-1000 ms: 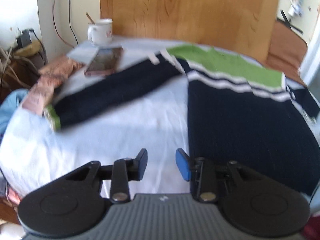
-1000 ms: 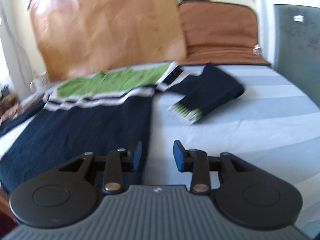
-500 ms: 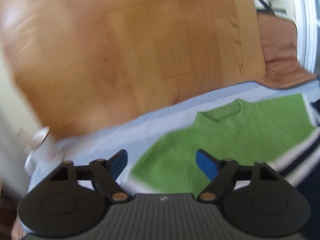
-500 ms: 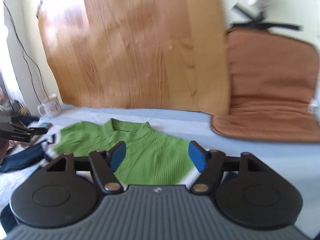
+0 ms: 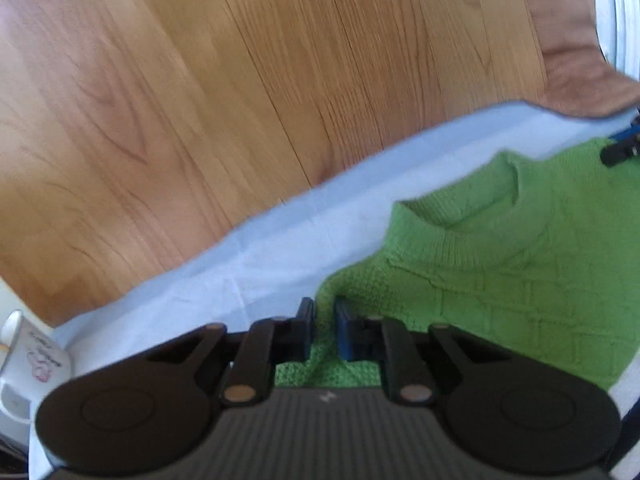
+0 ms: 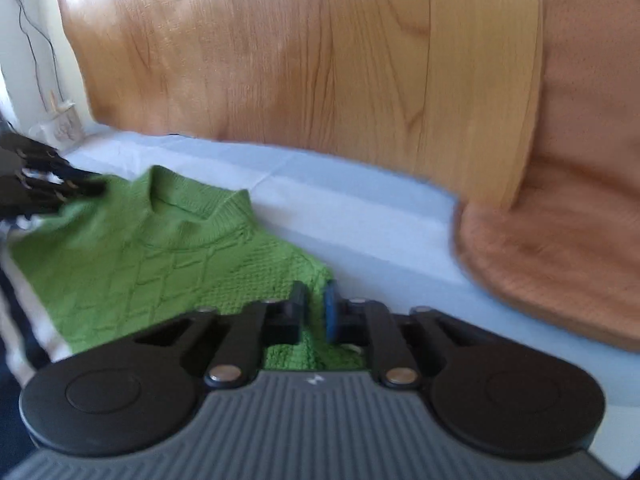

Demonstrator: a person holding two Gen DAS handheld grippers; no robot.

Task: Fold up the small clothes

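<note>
A small knit sweater lies flat on the pale blue sheet, green at the yoke [image 5: 500, 280] [image 6: 160, 264] with white stripes and navy below. My left gripper [image 5: 323, 322] is shut on the sweater's left shoulder edge; green knit shows between its fingers. My right gripper [image 6: 316, 312] is shut on the right shoulder edge. The left gripper also shows at the left edge of the right wrist view [image 6: 48, 188]. The right gripper's tip shows at the right edge of the left wrist view [image 5: 622, 148].
A wooden headboard [image 5: 240, 100] [image 6: 300, 60] stands just behind the collar. A brown cushion [image 6: 560, 260] lies to the right. A white mug [image 5: 28, 356] stands at the far left, near the sheet's [image 5: 260, 264] edge.
Both grippers moved from the sweater's hem up to its shoulders, opened wide over the green yoke, then closed on the left and right shoulder edges.
</note>
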